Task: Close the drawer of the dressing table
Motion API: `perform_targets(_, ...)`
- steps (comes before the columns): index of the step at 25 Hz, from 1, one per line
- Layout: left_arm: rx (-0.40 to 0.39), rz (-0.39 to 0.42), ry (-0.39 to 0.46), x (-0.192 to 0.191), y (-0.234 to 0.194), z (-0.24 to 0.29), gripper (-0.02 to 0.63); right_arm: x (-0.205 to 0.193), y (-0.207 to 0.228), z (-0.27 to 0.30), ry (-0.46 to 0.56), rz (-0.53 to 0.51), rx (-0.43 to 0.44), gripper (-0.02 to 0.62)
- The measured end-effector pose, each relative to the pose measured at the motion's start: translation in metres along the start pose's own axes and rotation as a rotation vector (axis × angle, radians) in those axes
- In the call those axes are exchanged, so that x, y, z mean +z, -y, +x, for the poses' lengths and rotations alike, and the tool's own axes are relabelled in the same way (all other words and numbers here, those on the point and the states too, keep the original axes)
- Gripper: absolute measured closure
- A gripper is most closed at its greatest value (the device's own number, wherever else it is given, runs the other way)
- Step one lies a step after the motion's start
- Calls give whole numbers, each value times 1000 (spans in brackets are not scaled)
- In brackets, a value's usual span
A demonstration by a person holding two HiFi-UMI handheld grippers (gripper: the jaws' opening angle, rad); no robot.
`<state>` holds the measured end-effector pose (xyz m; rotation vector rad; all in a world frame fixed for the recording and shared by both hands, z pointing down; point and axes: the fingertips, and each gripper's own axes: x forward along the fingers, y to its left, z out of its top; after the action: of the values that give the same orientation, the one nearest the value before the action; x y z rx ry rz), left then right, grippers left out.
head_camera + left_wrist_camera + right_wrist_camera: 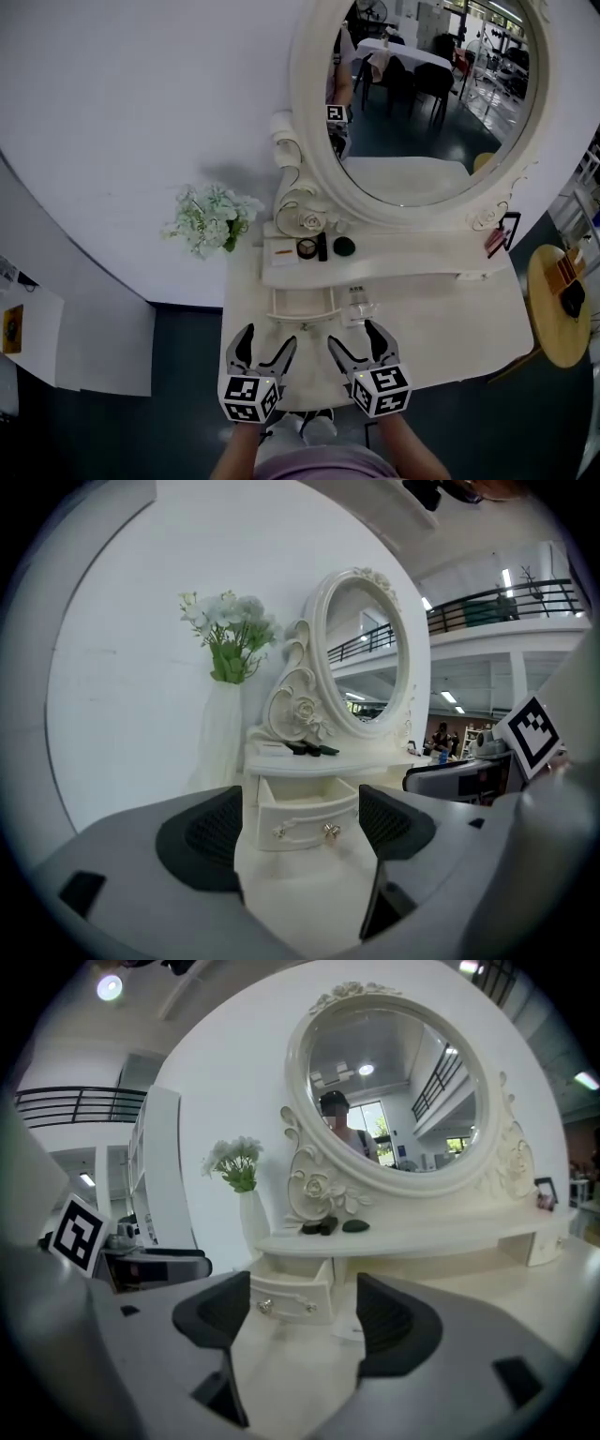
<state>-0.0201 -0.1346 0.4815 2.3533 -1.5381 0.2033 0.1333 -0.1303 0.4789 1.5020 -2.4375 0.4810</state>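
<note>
Head view: the small, curved white drawer (302, 305) juts open from the glossy dressing table (450, 319) beneath the oval mirror (431, 94). Left gripper (269, 337) and right gripper (353, 336) hover near it, ribbed black jaws apart, holding nothing.

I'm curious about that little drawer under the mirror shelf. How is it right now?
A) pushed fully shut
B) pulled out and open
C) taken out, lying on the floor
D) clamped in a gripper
B: the drawer juts out from under the shelf with its inside showing, and the left gripper and right gripper are both open, holding nothing.
</note>
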Motion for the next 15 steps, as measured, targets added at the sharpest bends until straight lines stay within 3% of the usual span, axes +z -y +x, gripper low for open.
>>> perform_targets(9, 74, -20, -36, -24, -6, -17, 224, -16, -10, 6, -42, -52, 66, 250)
perform_targets(15, 82, -41, -34, -33, -14, -14, 224, -25, -6, 16, -67, -81, 57, 258)
